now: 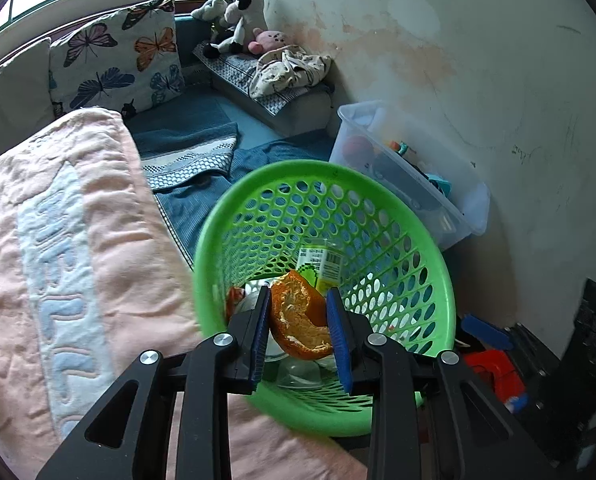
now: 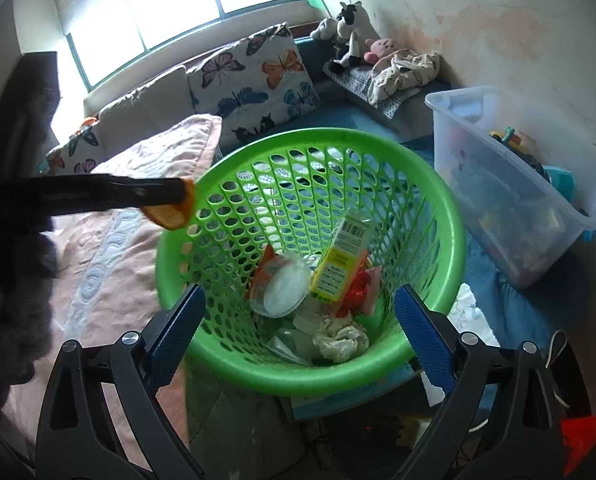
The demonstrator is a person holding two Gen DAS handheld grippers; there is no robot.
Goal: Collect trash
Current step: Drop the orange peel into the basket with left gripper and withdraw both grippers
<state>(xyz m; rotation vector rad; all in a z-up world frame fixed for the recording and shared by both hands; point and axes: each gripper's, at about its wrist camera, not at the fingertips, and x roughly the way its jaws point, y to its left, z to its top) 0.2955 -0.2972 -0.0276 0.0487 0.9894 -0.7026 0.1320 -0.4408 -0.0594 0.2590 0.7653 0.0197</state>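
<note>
Already well along: green basket holds carton, clear plastic lid, crumpled tissue, red wrapper, clear bag scraps. Left gripper pinches orange peel betw. both blue pads; peel not yet dropped. In right wrist view, peel sits at basket's left rim, just outside/above edge, not over centre. Right gripper spread wide, empty, hangs over basket's near rim. Judged left: carry peel over opening, let go. Other trash in room: can't tell.
</note>
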